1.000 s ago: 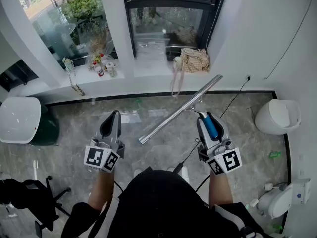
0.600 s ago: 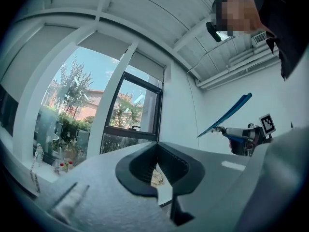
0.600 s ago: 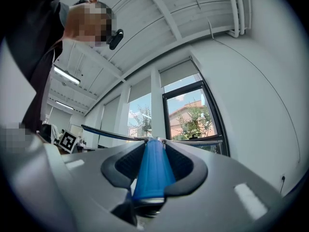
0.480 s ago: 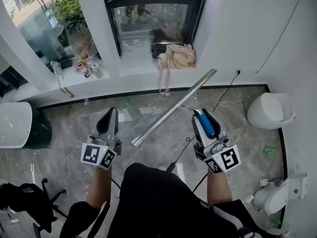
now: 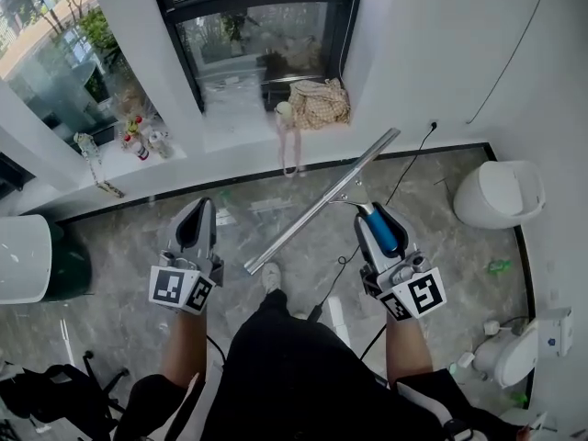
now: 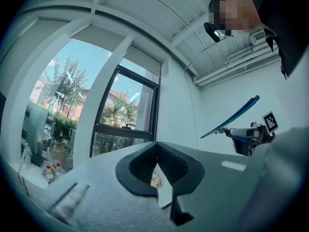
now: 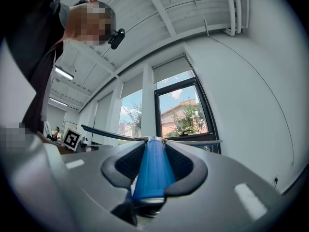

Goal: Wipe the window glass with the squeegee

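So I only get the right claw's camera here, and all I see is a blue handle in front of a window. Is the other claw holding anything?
Observer: No. The left claw is shut, with nothing in it.
Visitor: Is the tool on the glass yet?
Observer: Not yet. In the head view the squeegee hangs slanted over the floor, short of the window.
Visitor: Is anything in the way below the window?
Observer: A checked cloth bag sits on the sill, with its straps hanging over the edge.
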The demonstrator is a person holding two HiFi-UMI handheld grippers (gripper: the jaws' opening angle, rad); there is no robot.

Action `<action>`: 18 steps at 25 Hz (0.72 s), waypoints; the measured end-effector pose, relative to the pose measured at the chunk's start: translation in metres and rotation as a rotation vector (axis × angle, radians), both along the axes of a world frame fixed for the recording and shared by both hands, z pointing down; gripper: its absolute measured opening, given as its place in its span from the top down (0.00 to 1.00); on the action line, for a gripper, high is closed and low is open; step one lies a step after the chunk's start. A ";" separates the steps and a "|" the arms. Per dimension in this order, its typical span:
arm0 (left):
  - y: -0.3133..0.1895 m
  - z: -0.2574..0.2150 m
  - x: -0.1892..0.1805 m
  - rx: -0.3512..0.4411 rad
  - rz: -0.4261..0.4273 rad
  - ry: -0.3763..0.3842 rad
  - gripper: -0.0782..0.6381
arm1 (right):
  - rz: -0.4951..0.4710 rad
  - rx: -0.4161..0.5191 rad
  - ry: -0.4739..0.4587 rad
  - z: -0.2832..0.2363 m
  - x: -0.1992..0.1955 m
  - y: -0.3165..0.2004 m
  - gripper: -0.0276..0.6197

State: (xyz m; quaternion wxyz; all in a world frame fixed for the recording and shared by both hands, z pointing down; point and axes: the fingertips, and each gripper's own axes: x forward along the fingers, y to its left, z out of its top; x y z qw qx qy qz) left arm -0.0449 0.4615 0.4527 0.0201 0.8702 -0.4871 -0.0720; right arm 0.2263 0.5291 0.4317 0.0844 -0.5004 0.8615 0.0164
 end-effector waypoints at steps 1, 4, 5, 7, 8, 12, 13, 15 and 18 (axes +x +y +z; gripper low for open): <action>-0.012 0.002 0.002 -0.003 0.007 0.003 0.89 | 0.008 -0.002 0.004 0.000 0.002 -0.010 0.75; -0.048 0.003 0.007 -0.012 0.027 0.015 0.89 | 0.029 -0.005 0.009 -0.003 0.006 -0.039 0.75; -0.060 0.003 0.008 -0.013 0.034 0.019 0.89 | 0.036 -0.004 0.010 -0.005 0.007 -0.050 0.75; -0.083 0.001 0.011 -0.012 0.048 0.025 0.89 | 0.050 -0.002 0.009 -0.009 0.010 -0.070 0.75; -0.094 0.000 0.012 -0.010 0.055 0.026 0.89 | 0.055 -0.002 0.009 -0.010 0.010 -0.080 0.75; -0.133 -0.003 0.007 0.001 0.069 0.018 0.89 | 0.068 0.002 0.015 -0.012 0.003 -0.120 0.75; -0.144 -0.003 0.003 0.003 0.068 0.016 0.89 | 0.069 0.004 0.016 -0.012 0.000 -0.130 0.75; -0.164 -0.001 -0.006 0.003 0.063 0.010 0.89 | 0.070 0.007 0.016 -0.012 -0.008 -0.151 0.75; -0.190 0.000 -0.021 0.001 0.056 0.006 0.89 | 0.068 0.007 0.016 -0.012 -0.019 -0.178 0.75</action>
